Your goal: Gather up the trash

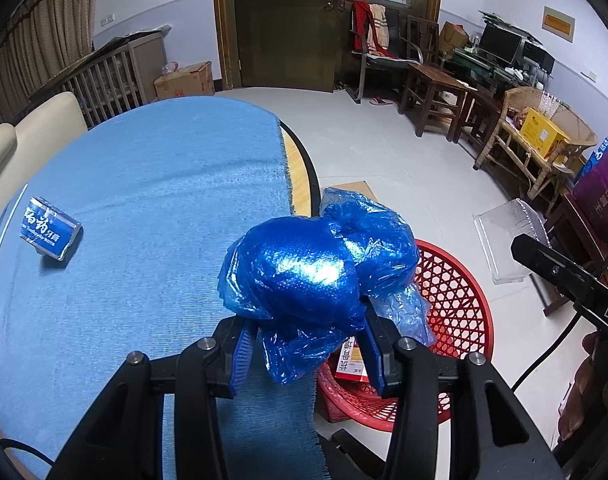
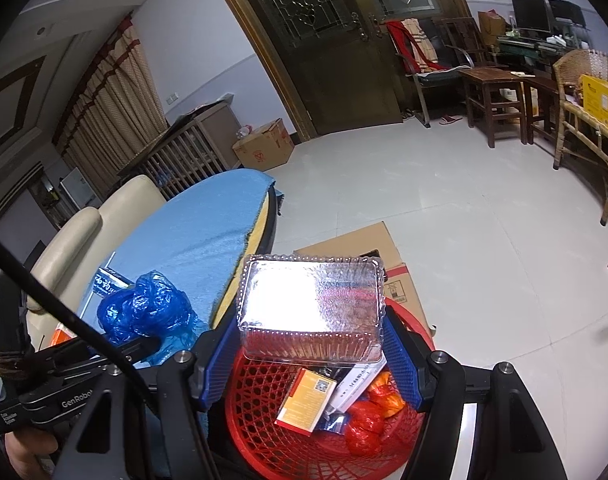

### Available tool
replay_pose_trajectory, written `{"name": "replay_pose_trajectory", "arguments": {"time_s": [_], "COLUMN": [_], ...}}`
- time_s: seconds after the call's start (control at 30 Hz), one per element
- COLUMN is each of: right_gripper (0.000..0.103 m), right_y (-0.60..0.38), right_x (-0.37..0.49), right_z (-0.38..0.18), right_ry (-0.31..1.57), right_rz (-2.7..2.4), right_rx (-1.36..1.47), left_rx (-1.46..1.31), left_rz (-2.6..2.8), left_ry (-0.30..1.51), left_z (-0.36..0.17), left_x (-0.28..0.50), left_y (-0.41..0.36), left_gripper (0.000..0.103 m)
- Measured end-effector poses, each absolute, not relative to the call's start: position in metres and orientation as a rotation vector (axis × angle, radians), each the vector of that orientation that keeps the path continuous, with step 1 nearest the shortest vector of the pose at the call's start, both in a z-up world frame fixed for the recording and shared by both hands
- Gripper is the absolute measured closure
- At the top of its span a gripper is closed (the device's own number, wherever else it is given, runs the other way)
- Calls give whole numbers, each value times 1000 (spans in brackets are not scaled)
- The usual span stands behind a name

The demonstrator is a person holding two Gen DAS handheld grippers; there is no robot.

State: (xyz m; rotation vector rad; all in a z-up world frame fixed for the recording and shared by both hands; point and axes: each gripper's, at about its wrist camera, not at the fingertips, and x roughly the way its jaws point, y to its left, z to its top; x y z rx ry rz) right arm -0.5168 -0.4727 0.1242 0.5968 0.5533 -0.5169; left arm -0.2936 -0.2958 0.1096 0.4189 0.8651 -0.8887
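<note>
Gripping blue bag (image 1: 304, 276) and clear tray (image 2: 312, 304) — seemingly over basket (image 2: 264, 432).

"GenRobot" is showing in pale letters on the black handle (image 2: 44, 400) at eight o'clock in the right wrist view. "DAS" is showing on the black handle (image 1: 596, 300) at three o'clock in the left wrist view. Chinese characters are showing on the blue box (image 1: 50, 228), too small to read surely.

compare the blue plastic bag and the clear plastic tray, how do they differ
The blue plastic bag is crumpled, soft and opaque blue; the clear plastic tray is rigid, rectangular and see-through. The bag sits in the left gripper, partly over the table's edge; the tray sits in the right gripper, directly above the red basket. Both are held between jaws, not yet dropped in.
</note>
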Motion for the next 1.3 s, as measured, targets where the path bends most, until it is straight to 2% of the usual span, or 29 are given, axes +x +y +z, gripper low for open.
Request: {"name": "replay_pose_trajectory", "arguments": {"time_s": [1.3], "right_gripper": [33], "right_y": [-503], "right_x": [-524], "right_z": [62], "right_ry": [681], "right_rz": [-557], "right_rx": [674], "left_rx": [534], "left_rz": [-954], "left_ry": [880], "left_z": [85], "left_x": [-294], "left_y": [-341], "left_gripper": [55]}}
